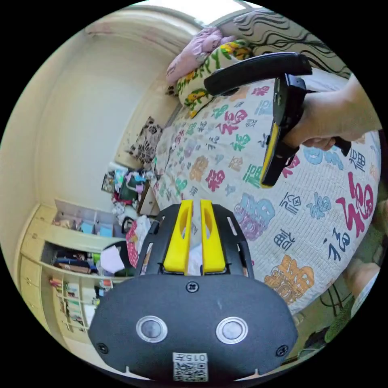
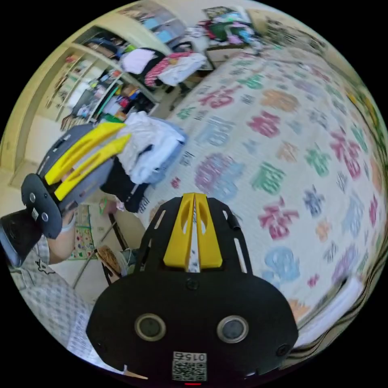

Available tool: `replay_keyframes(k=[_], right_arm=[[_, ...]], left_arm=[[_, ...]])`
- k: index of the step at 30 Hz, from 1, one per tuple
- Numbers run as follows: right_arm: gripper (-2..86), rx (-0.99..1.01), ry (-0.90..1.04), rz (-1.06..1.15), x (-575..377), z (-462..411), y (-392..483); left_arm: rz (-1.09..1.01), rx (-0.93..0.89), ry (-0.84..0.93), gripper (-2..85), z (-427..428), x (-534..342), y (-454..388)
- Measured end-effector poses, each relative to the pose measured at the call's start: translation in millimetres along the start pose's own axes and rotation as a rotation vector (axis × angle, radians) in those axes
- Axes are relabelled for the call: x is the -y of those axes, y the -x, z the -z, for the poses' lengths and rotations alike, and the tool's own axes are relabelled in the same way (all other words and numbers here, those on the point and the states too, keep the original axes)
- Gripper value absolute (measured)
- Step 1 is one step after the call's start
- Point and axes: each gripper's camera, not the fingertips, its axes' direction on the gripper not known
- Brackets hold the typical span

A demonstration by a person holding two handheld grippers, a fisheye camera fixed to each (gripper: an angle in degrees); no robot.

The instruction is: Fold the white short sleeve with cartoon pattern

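A person stands at a bed (image 1: 226, 161) covered by a quilt printed with large colourful characters, holding 1 pair of tongs in each hand above it, both empty. The left tongs (image 1: 193, 208) and the right tongs (image 2: 195, 202) each have their yellow jaws drawn nearly together with only a thin slit between, gripping nothing. A heap of mostly white and pale blue clothes (image 2: 151, 147) sits at the bed's edge just beside the left tongs, and the white cartoon short sleeve is probably in it, though I cannot tell which piece.
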Motion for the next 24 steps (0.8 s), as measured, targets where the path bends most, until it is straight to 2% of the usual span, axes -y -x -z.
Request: replay_keyframes(k=[2, 4, 6, 9, 11, 14, 19, 23, 24], right_arm=[[-0.5, -0.036, -0.019, -0.152, -42, 36, -54], [-0.4, -0.059, -0.049, -0.29, -84, 71, -104], [-0.1, -0.107, -0.086, -0.439, -139, 117, -164], [1.1, -0.222, -0.115, -0.593, -202, 172, -228], [3.6, -0.292, -0.136, -0.691, -238, 203, -263], [7.7, -0.387, -0.157, -0.796, -288, 243, -316], [9.5, -0.42, -0.087, -0.907, -341, 263, -399], [9.2, -0.209, -0.014, -1.047, -374, 248, -465], [8.1, -0.183, -0.052, -1.061, -382, 253, -475]], left_arm=[[-0.117, -0.021, -0.106, 1.8, 6, 63, -36], [-0.17, -0.043, -0.177, 2.0, 7, 108, -61], [-0.176, -0.14, -0.232, 2.3, 5, 153, -82], [-0.084, -0.468, -0.311, 3.7, -11, 223, -109], [0.063, -0.73, -0.363, 5.7, -31, 271, -126], [0.075, -0.975, -0.255, 7.5, -65, 336, -165], [0.159, -1.231, -0.036, 7.6, -127, 417, -226], [0.159, -1.304, 0.153, 8.0, -175, 466, -272], [0.147, -1.311, 0.18, 8.1, -180, 472, -278]])
